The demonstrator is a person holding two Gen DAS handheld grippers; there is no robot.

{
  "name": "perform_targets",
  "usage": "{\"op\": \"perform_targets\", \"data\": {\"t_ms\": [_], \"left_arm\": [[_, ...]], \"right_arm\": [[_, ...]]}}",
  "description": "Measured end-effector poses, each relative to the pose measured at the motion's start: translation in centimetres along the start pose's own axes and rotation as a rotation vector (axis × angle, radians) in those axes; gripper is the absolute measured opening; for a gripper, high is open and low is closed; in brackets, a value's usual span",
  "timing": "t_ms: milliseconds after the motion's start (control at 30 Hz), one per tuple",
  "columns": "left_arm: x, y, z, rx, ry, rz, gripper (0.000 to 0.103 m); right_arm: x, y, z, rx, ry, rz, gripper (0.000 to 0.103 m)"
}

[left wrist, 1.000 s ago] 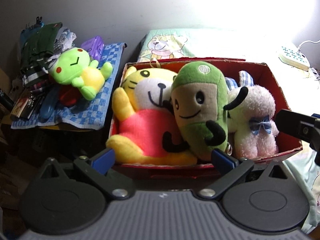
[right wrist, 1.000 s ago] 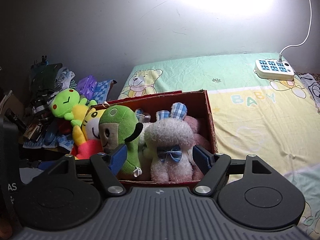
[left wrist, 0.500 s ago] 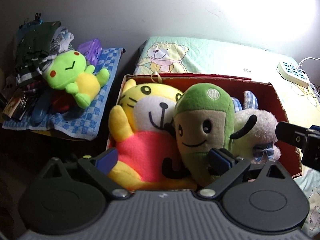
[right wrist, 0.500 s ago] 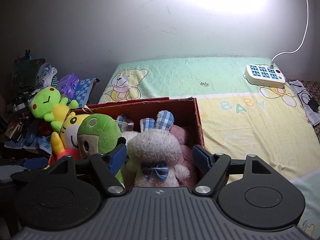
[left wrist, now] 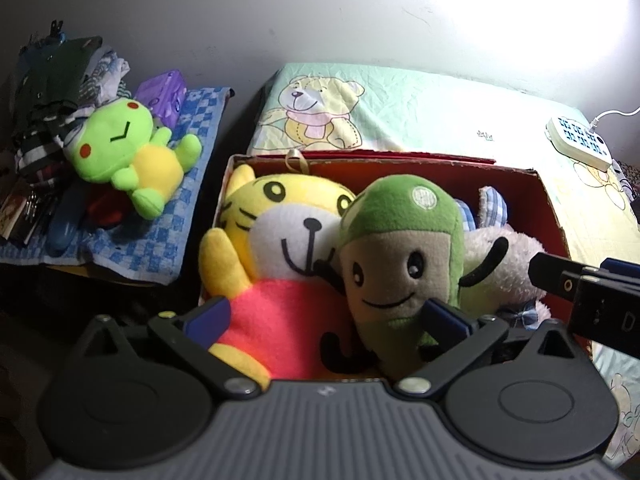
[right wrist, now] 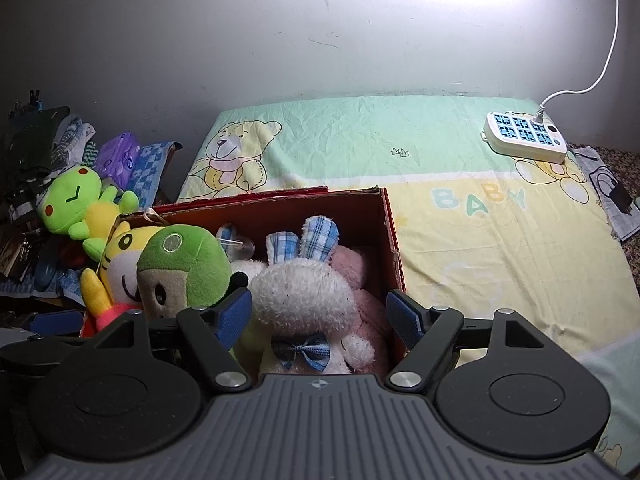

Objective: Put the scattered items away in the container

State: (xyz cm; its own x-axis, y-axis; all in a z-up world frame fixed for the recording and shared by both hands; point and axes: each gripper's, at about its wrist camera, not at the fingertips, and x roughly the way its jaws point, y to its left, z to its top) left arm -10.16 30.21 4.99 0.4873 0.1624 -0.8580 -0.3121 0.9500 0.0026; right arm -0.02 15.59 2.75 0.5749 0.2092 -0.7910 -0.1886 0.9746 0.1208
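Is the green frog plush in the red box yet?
Out. The green frog plush lies on the blue checked cloth, left of the red box.

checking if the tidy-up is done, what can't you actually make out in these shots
- Red box floor: both views, covered by the toys.
- Pink plush: right wrist view, mostly behind the white bunny; its shape is unclear.
- Clear item behind the green-capped plush: right wrist view, half hidden and too small to identify.
- Dark pile by the frog plush: left wrist view, dim and cut off by the frame edge.

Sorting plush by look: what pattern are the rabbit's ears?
Blue-and-white plaid rabbit's ears; right wrist view shows best.
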Motion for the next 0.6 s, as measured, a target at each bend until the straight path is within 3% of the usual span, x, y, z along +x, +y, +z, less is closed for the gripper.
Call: {"op": "perform_targets", "data": {"t_ms": [200, 600], "left_arm": [[-0.1, -0.8, -0.1, 0.032, -0.004, 0.011, 0.102], [-1.7, -1.7, -1.0, 0.047, -0.039, -0.024, 0.098]], "right_arm": [[0.2, -0.9, 0.2, 0.009, 0.039, -0.005, 0.078], [-0.7, -3.3, -0.4, 0.082, 0.033, -0.001, 0.078]]}}
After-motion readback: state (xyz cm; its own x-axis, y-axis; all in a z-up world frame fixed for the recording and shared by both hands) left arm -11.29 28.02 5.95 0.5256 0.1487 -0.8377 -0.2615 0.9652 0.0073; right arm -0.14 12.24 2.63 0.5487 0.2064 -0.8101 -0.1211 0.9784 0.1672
